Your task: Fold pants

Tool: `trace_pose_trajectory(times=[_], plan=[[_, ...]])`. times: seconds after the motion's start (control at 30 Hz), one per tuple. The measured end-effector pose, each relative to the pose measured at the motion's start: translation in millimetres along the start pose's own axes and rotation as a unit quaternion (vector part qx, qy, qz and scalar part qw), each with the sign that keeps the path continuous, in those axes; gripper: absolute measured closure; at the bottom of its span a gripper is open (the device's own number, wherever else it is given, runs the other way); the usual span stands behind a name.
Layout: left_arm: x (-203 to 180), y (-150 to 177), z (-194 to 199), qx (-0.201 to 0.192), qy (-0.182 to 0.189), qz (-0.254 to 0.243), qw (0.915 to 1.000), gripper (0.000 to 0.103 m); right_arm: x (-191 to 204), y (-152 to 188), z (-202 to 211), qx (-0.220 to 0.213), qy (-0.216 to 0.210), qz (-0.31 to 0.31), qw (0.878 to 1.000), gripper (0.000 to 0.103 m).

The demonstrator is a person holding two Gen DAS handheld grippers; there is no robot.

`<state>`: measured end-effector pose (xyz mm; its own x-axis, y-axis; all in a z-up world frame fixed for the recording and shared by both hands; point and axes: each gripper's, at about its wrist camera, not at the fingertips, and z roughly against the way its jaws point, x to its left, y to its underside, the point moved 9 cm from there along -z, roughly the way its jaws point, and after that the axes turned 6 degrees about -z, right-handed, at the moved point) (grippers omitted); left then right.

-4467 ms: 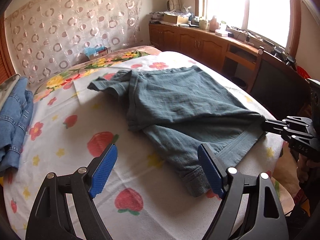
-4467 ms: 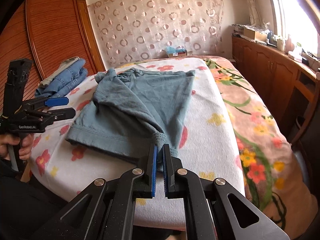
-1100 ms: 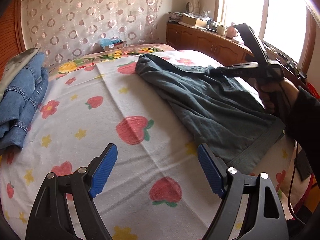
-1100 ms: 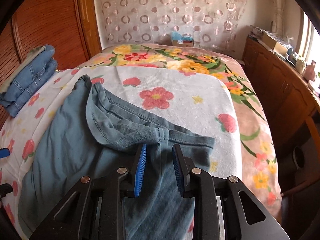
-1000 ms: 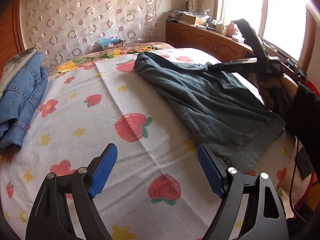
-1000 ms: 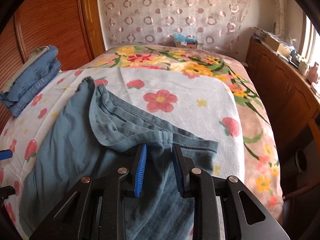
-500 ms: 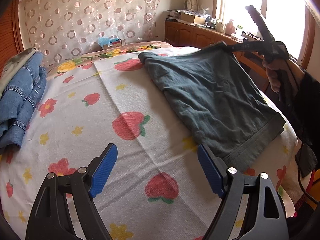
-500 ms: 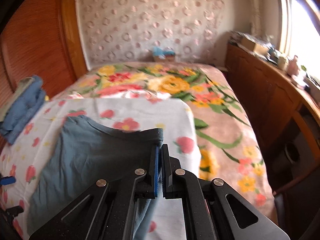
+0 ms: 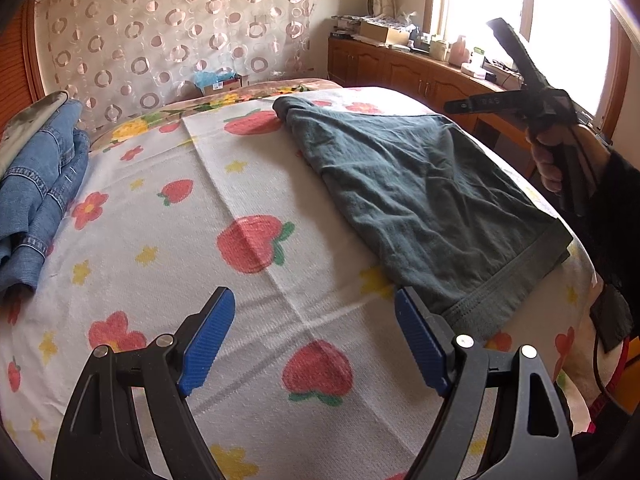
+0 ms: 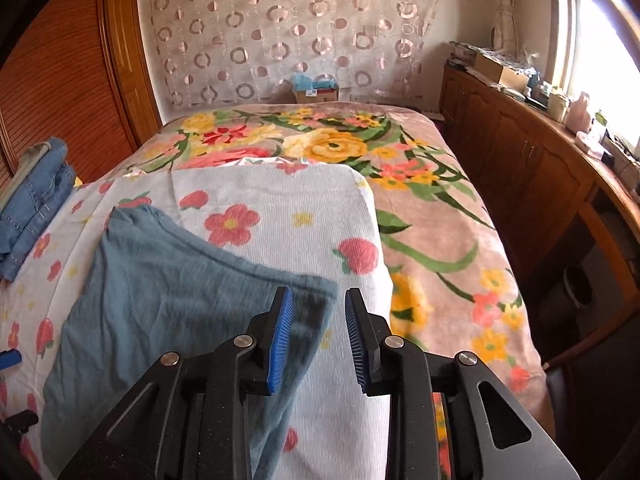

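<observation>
Released from my right gripper (image 10: 319,332), whose jaws are opening, the pants (image 10: 168,304) lie folded on the bed (image 10: 432,240); my left gripper (image 9: 314,344) hangs wide open, empty.

Home bedroom; bed (image 10: 420,216), curtain (image 10: 280,32)

The pants (image 9: 420,196) are seen in a dull grey-blue, laid on a white sheet (image 9: 248,184) printed with red strawberries and yellow stars. Blue denim (image 9: 36,184) is shown at the left. The blanket (image 10: 432,216) is patterned with yellow and red flowers on pinkish brown
</observation>
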<state>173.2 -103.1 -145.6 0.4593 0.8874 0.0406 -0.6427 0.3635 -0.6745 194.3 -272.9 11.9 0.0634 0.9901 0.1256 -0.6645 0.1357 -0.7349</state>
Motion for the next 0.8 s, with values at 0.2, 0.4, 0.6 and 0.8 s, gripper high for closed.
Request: trace_pose_trajectory(times=[0.2,0.4,0.6,0.8], plan=[[-0.2,0.4,-1.5,-0.001,0.001,0.001,1.0000,0.020,13.8,34.5,47.1,-0.012,-0.009,0.023,1.000,0.075],[-5.4,-2.2,6.4,-0.011,0.007,0.001,0.9999,0.020,23.0,90.5,97.8,-0.026,-0.023,0.029,0.999,0.075],[-19.5,-9.4,18.8,-0.021,0.018,-0.015,0.9995,0.020,28.8,130.6,122.8,-0.029,-0.025,0.018,0.999,0.075],[-38.1,-5.8,11.2,-0.007,0.024,-0.042,0.9988,0.020,28.1,148.6,137.0,-0.033,-0.026,-0.006,0.999,0.075]])
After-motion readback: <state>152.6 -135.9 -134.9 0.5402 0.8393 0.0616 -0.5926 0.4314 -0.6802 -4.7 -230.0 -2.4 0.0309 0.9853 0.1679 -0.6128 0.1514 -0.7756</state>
